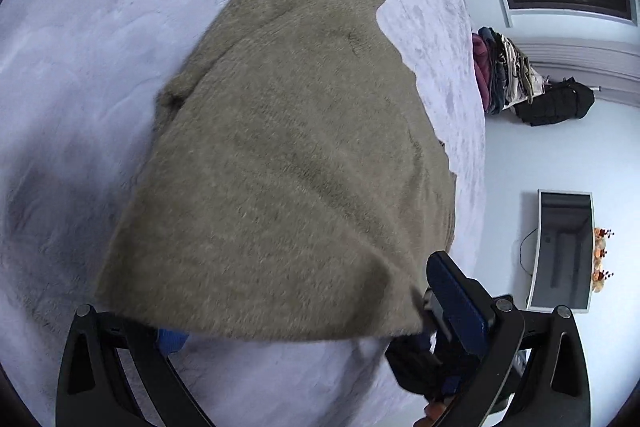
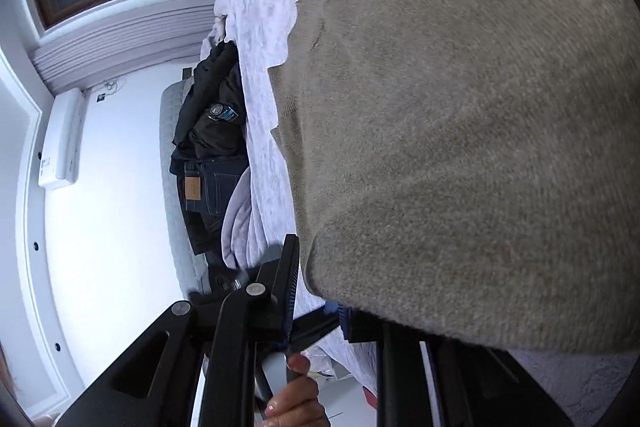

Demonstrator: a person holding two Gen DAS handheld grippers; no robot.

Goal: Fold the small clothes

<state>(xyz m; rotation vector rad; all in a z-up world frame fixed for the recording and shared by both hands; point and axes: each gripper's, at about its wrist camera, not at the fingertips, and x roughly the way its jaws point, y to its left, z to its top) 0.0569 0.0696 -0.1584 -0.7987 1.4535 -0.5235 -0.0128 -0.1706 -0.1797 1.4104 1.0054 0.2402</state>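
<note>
On the pale plush bed cover (image 1: 80,27) lies an olive-brown knit garment (image 1: 288,147), its near edge lifted and draped over both tools. Left gripper (image 1: 296,323): fingers set wide apart, the left one hidden under the hem; no pinch visible. Right gripper (image 2: 320,311): cloth hides one finger, so grip cannot be determined. Piled clothes (image 1: 504,71) sit beyond the bed's edge.

Olive-brown fuzzy knit sweater (image 1: 288,155), partly folded; far end rests on pale bedspread, near edge raised and draped toward the cameras
</note>
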